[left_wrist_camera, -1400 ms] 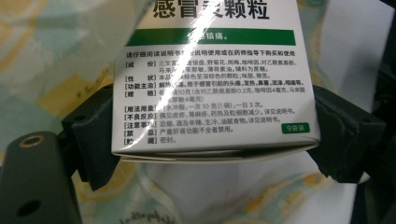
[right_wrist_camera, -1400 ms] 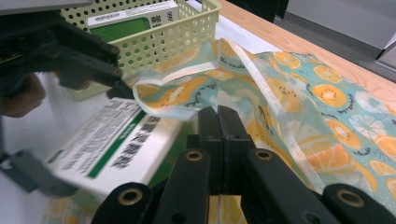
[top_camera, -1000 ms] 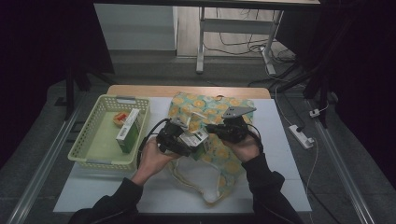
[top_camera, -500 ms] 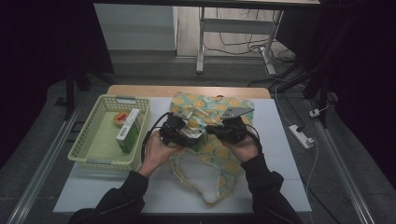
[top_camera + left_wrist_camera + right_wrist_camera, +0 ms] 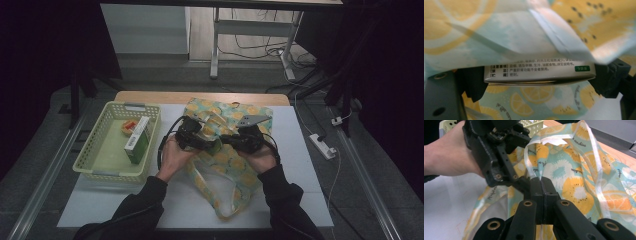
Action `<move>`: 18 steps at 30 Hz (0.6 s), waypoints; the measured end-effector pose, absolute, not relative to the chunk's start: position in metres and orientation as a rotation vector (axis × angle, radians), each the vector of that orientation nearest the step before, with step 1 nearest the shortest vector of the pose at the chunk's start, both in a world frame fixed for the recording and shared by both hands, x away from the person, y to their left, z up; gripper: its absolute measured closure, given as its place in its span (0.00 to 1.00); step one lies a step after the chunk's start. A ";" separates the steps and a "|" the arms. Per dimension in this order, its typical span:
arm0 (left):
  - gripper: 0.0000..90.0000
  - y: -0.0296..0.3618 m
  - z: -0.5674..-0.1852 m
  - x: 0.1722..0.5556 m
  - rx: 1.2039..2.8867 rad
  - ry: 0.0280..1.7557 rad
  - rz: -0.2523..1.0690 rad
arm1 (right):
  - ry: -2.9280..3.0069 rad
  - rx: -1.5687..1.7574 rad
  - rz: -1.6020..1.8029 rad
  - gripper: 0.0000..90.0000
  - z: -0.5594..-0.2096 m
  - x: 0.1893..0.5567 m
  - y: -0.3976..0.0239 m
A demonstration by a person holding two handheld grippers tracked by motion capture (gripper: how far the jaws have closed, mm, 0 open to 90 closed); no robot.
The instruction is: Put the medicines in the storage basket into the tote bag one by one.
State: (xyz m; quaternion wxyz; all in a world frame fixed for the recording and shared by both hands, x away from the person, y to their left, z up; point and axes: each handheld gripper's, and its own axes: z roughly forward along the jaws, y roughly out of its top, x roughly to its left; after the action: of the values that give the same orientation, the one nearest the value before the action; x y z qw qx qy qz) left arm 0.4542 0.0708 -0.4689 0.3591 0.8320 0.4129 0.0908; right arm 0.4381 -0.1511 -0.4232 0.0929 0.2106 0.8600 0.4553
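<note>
A lemon-print cloth bag (image 5: 235, 167) lies on the white table. My right gripper (image 5: 541, 182) is shut on the bag's white-trimmed rim (image 5: 534, 157) and holds it lifted. In the high view it (image 5: 234, 141) sits at the bag's mouth, facing my left gripper (image 5: 202, 141). My left gripper (image 5: 540, 80) is shut on a white medicine box (image 5: 539, 73) with printed text and a green tag, clamped by its two ends. The bag's cloth (image 5: 499, 37) drapes over the box's top, and more lemon cloth lies beneath it. The hand on the left gripper (image 5: 499, 152) is close beside my right jaws.
A pale green basket (image 5: 95, 160) stands at the table's left, holding an upright green and white box (image 5: 137, 142) and a small orange packet (image 5: 129, 126). A power strip (image 5: 322, 146) lies on the floor to the right. Bare white tabletop (image 5: 310, 200) runs along the near side.
My left gripper has carried the white box to the right, into the bag's mouth, where cloth now covers it. My right gripper has stayed put on the rim.
</note>
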 end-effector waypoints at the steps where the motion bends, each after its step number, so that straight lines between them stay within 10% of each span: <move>1: 0.17 0.070 -0.469 0.456 2.146 1.067 0.237 | 2.554 0.625 1.348 1.00 -0.424 0.438 -0.151; 18: 0.16 0.061 -0.484 0.474 2.141 1.101 0.312 | 2.566 0.659 1.324 1.00 -0.432 0.444 -0.152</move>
State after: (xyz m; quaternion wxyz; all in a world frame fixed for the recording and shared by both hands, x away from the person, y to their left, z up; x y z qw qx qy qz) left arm 0.4745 0.0615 -0.4839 0.3494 0.8263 0.4250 0.1203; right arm 0.4442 -0.1525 -0.4319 0.0901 0.2215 0.8629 0.4452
